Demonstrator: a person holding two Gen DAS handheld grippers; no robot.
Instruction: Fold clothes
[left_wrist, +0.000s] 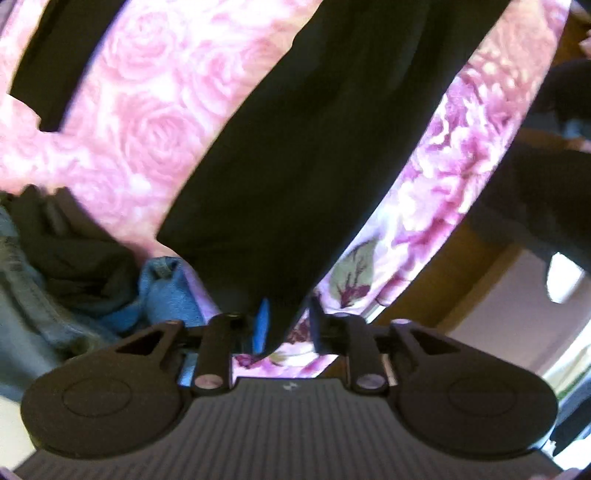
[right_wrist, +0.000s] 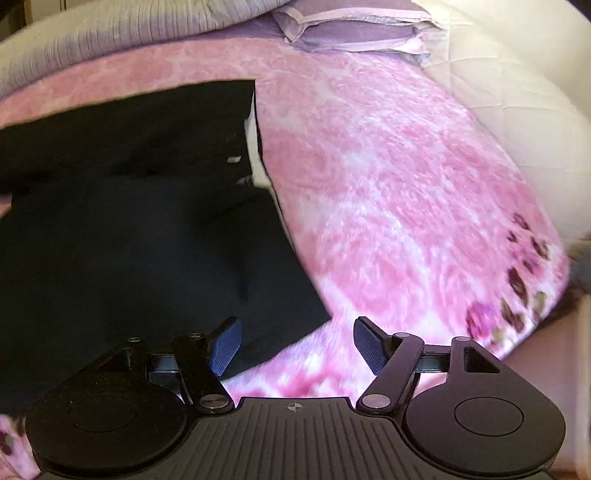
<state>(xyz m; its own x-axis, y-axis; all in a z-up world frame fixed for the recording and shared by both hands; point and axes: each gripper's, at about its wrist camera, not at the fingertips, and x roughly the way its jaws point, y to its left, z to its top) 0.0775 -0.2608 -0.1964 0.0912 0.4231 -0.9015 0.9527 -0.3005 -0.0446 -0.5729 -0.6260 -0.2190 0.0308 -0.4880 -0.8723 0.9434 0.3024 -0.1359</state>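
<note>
Trousers (left_wrist: 295, 155), black, ran from the upper right of the left wrist frame down to the left gripper (left_wrist: 286, 325), whose jaws pinched the hem, probably to carry that leg over for a fold. The right gripper (right_wrist: 297, 345) hovered with jaws spread beside the cloth's corner, low on the pink blanket (right_wrist: 406, 206).

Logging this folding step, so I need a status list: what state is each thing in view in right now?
Left gripper: shut on the black garment.
Right gripper: open, holding nothing.
Black garment: stretched out across the blanket, one end pinched.
Pink rose blanket: spread flat under the garment.
Jeans: crumpled in a pile beside it.
Pillow: lying flat.
</note>
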